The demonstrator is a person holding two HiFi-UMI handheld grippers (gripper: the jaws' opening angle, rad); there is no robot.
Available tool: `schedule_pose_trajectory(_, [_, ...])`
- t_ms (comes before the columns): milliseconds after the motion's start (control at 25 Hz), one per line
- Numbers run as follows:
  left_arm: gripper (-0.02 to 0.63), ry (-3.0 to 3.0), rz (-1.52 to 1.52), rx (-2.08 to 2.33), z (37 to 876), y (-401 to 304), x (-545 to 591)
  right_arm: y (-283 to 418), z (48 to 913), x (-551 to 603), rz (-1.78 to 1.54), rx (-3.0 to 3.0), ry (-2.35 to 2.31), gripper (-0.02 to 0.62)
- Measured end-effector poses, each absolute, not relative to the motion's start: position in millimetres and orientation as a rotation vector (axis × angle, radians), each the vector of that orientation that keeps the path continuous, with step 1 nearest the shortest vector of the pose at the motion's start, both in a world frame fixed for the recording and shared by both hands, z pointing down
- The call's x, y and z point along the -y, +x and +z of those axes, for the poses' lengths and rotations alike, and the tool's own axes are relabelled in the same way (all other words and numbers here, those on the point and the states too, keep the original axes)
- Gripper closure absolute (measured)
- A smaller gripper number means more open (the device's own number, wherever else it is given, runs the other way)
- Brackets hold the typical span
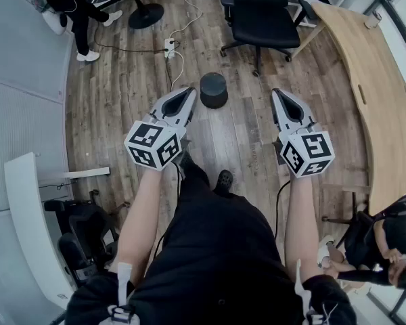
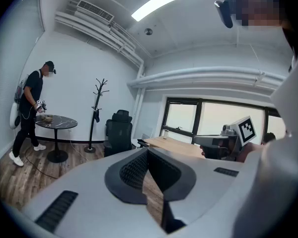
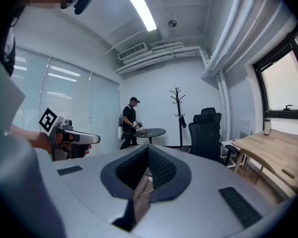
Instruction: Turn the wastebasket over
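Note:
A dark grey round wastebasket (image 1: 214, 90) stands on the wooden floor, ahead of the person's feet. I cannot tell which end of it faces up. My left gripper (image 1: 189, 94) is held in the air just left of it, jaws shut and empty. To the basket's right, somewhat further off, my right gripper (image 1: 278, 97) is also shut with nothing in it. In the left gripper view the left gripper (image 2: 148, 152) has its pads closed together, and the right gripper (image 3: 148, 150) shows the same in its own view. Neither gripper view shows the basket.
A black office chair (image 1: 260, 12) stands beyond the basket. A curved wooden desk (image 1: 379, 80) runs along the right. A power strip (image 1: 169, 45) with cables lies on the floor. A person (image 1: 71, 5) stands by a round table (image 1: 146, 15); another (image 1: 386, 249) sits at lower right.

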State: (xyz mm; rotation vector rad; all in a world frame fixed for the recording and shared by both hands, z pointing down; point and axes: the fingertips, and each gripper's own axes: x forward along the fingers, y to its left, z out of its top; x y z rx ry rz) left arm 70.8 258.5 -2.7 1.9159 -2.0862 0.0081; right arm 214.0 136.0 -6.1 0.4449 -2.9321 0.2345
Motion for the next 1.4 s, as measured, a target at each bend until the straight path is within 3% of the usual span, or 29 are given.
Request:
schedule_pose_trajectory(960, [0.589, 1.867, 0.023, 2.070, 15, 66, -288, 220, 21, -155, 0.352, 2.891, 0.491, 0.562])
schedule_pose_trajectory(1400, [0.589, 1.867, 0.028, 1.998, 41, 3, -278, 164, 41, -142, 0.397, 2.837, 0.545, 0.563])
